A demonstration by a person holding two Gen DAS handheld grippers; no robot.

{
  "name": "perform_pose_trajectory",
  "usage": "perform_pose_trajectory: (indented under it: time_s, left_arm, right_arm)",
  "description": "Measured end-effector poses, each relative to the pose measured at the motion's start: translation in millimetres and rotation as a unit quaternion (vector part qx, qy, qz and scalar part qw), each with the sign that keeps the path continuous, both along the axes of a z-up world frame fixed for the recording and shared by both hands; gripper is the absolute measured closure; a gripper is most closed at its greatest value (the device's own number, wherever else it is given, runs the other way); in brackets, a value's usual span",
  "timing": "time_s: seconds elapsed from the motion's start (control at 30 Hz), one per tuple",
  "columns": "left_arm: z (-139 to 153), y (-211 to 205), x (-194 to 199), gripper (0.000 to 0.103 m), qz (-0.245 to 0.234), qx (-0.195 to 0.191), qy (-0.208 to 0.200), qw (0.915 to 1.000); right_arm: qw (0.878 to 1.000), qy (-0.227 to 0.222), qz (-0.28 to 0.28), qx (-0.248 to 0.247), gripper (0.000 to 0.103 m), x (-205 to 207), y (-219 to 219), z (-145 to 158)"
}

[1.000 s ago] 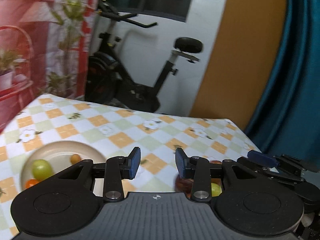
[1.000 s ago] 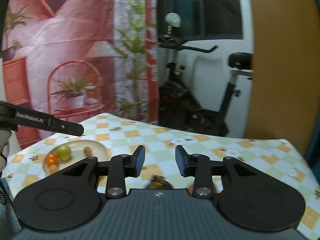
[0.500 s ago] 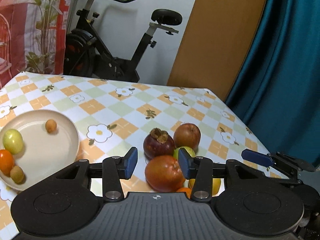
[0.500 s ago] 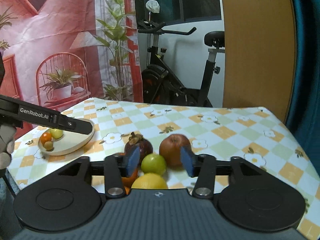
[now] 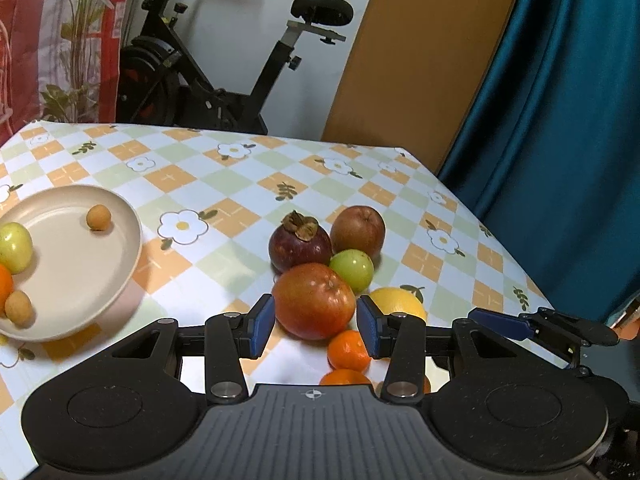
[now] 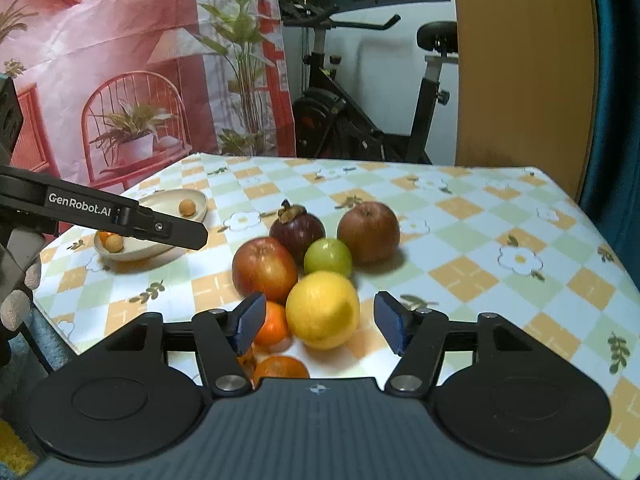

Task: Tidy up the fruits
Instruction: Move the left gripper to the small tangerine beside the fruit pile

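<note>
— Fruit first: where does it lie?

— Take the yellow lemon [image 6: 322,309] as the mark. Just behind it sits a small green fruit [image 6: 327,257], touching or nearly so. Left of the lemon is a big red apple [image 6: 264,267]; behind the green fruit stand a dark mangosteen [image 6: 297,229] and a brownish-red apple [image 6: 368,231]. A small orange [image 6: 273,323] lies against the lemon's near left side, and another orange [image 6: 280,367] lies nearer me still. All of it rests on the checked tablecloth [image 6: 480,248].

— And the plate?

— The cream plate [image 5: 120,248] is well to the left of the lemon. In it I see a green fruit [image 5: 14,246], part of an orange, and two small tan fruits.

— Your fingers?

— My right gripper [image 6: 321,321] has just been opening its jaws; they stand spread, with the lemon between them in my view, pads not pressing on it. My left gripper [image 5: 315,328] also opened a little; its jaws are spread on either side of the big red apple, left of the lemon. Whether its pads touch the skin I cannot tell, but I see no squeeze. A gloved hand [image 6: 20,276] shows far left of the lemon.
</note>
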State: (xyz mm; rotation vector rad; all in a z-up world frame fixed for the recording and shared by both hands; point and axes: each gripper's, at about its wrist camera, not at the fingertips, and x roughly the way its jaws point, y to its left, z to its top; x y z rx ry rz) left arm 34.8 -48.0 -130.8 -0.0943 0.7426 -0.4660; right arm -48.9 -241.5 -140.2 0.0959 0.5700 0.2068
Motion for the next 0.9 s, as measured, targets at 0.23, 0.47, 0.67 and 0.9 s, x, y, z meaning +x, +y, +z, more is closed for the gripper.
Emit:
perform_pose_trajectory:
  time_s: [0.23,0.47,0.67,0.9]
  left_arm:
    - [-9,-4,1,0.056,-0.011,0.003,0.025,0.9996]
    - [-15,-7,4,0.056,-0.016,0.007,0.041,0.999]
    - [-20,-2,9,0.056,-0.007,-0.002,0.065,0.9978]
    - [-25,4,12,0.057,-0.006,-0.022,0.085,0.9961]
  right_arm:
    - [1.0,0.023,0.017,0.006,0.04,-4,5,-7]
    - [0.999,0.02,0.042,-0.005,0.04,-5,15,-9]
    - [0.996,0.016,0.089,-0.015,0.049,-1,33,-8]
    - [0.988,0.037,0.134,-0.063,0.066,10,61,-17]
